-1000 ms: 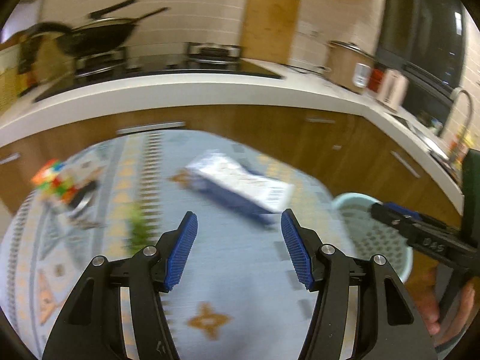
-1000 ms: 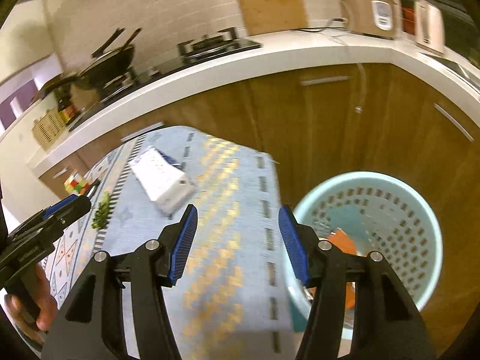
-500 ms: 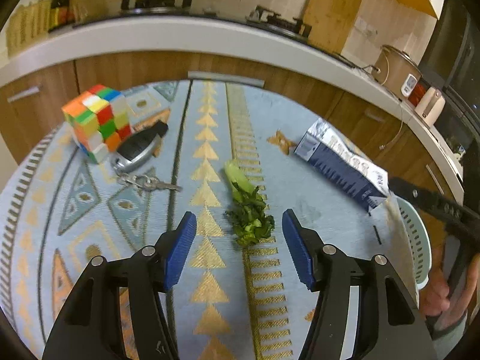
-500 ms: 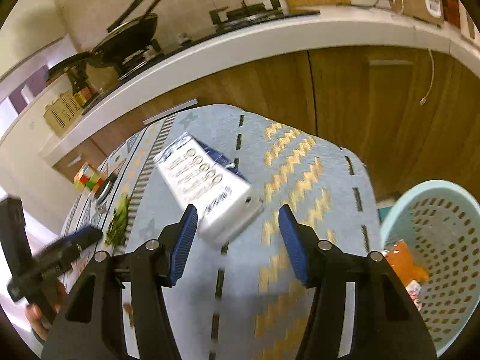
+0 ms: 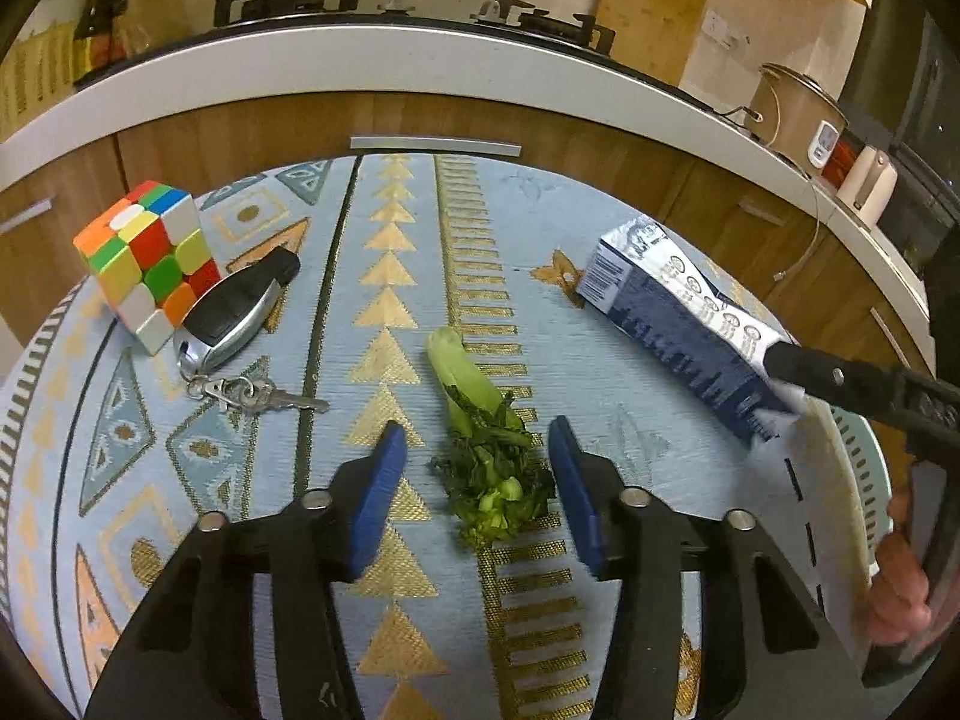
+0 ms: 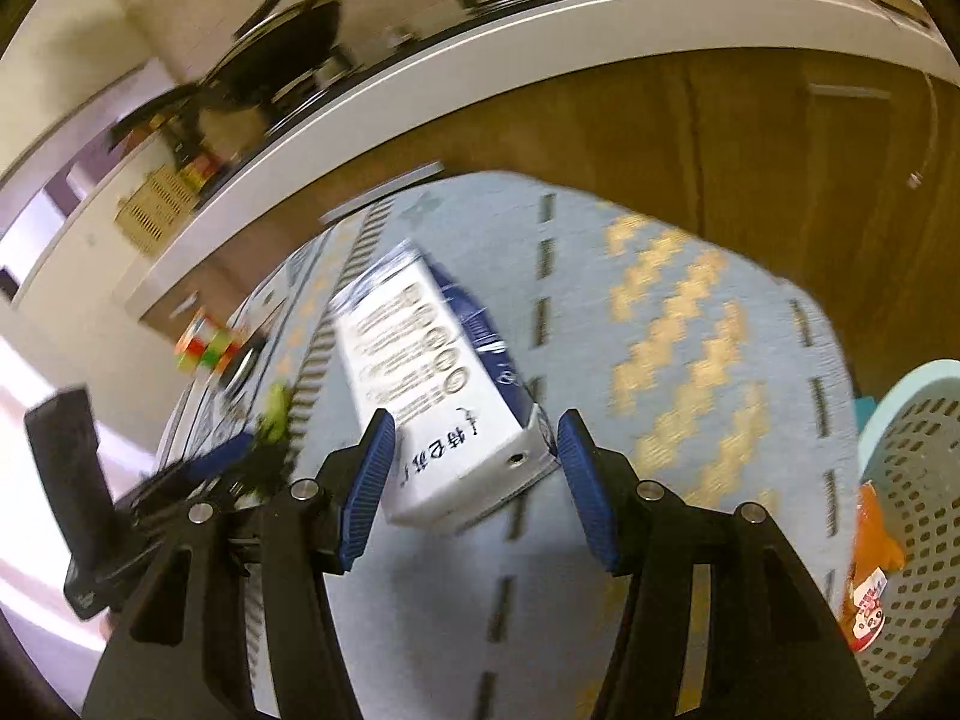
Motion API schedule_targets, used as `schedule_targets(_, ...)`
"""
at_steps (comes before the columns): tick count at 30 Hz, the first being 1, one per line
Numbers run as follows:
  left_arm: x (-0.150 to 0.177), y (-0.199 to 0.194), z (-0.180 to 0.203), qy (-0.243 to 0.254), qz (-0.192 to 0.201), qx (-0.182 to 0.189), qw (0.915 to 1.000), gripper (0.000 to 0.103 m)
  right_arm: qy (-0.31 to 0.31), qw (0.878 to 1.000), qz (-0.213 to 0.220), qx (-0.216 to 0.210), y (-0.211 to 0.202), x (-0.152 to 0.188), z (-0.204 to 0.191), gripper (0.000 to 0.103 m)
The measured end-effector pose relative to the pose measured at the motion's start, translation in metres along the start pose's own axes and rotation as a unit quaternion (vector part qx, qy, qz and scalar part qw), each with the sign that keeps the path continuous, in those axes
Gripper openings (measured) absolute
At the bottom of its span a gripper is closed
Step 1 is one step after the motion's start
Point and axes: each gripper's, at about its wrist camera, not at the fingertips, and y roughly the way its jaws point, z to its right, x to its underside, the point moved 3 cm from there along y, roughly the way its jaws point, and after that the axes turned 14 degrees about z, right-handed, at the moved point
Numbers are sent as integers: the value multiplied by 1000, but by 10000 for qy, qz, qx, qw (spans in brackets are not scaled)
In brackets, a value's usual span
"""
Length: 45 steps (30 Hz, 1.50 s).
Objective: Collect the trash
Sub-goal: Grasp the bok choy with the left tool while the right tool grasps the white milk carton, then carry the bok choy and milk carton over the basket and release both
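Observation:
A green vegetable scrap (image 5: 480,438) lies on the patterned blue cloth (image 5: 630,540). My left gripper (image 5: 477,483) straddles its leafy end, and its jaws are closing with the pads still clear of the leaves. A blue and white carton (image 6: 432,384) lies on its side to the right of the scrap. My right gripper (image 6: 474,480) is open around the carton's near end, with the blue pads beside its edges. In the left wrist view one right finger (image 5: 840,378) shows at the carton (image 5: 678,324). The pale green basket (image 6: 900,414) stands at the right.
A colour cube (image 5: 150,258) and a car key fob (image 5: 234,312) with a key (image 5: 258,396) lie at the cloth's left. An orange wrapper (image 6: 870,540) lies in the basket. Wooden cabinets and a white counter (image 5: 420,54) run behind.
My left gripper swung from the carton to the vegetable scrap, came lower, and its jaws narrowed. My right gripper moved from the basket side over to the carton's end.

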Motion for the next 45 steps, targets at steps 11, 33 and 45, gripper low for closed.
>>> schedule_targets(11,2,-6,-12,-126,65,186,9997,24,-1219,9916,112,408,-11,16,-66,75)
schedule_targets(33,0,-20,-9,-161,416,347,9984,17,-912,9886,-430,1119,51,16,-68,60)
schedule_targets(45,-22,-58,37,154,823,717,9939,17,-759,9905,326,1103,-23,-4,-60,59)
